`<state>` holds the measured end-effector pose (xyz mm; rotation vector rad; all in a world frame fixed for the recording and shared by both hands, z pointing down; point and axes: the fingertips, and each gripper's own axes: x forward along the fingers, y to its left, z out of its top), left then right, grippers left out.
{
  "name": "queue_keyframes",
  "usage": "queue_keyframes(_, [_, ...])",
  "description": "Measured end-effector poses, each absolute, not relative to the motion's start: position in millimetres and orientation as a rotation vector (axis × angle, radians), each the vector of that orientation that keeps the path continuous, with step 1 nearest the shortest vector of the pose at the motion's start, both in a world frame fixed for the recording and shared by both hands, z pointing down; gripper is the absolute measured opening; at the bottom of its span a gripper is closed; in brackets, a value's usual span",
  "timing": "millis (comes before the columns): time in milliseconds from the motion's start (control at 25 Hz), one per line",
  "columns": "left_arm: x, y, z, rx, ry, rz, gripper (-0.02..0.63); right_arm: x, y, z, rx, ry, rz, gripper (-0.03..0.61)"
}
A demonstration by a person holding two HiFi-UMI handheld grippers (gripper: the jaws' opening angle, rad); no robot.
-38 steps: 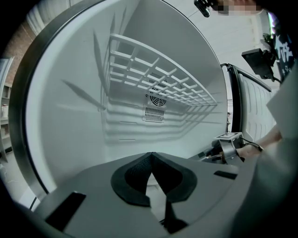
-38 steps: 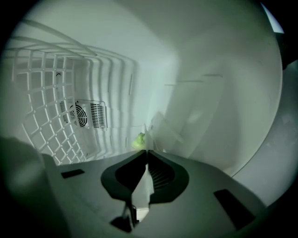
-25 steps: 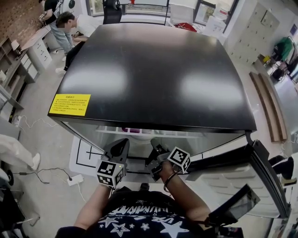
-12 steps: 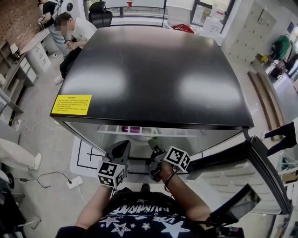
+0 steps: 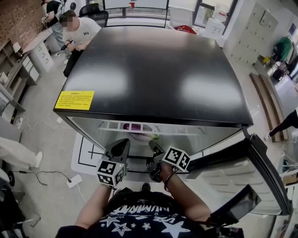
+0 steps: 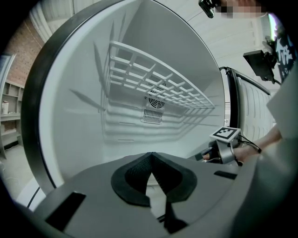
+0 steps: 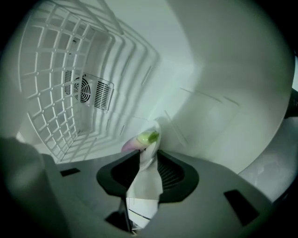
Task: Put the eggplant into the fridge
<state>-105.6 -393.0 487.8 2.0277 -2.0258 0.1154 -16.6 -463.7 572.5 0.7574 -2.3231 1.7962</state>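
Office-like lab: desks [image 5: 36,42], swivel chair [image 5: 93,11], lockers [image 5: 260,27], floor cables [image 5: 55,170].

Eggplant [image 7: 133,144] blurred beyond right claw [image 7: 147,153], contact unclear, mostly hidden under fridge top [image 5: 153,74], yellow label [image 5: 74,100] print unreadable

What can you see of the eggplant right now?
The eggplant is small and smooth, washed pale by the fridge light: a green cap at its far end, a pink-purple flank on the left, a whitish body. It sits tilted inside the fridge, below the white rack. Its near end lies between the tips of the right claw, which looks shut on it. Whether it touches the fridge floor cannot be told.
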Motion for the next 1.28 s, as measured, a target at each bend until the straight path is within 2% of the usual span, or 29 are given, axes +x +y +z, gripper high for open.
queue_keyframes(680, [-98.1, -374.3, 481.4, 2.033, -2.025, 0.081, 0.009, 1.5, -450.4, 542.6, 0.778, -2.531, 1.706, 0.095])
queue_keyframes(1280, [-108.7, -319.5, 472.1, 2.228, -1.817, 0.113, 0.009, -31.1, -396.0, 538.7, 0.888, -2.569, 1.667, 0.095])
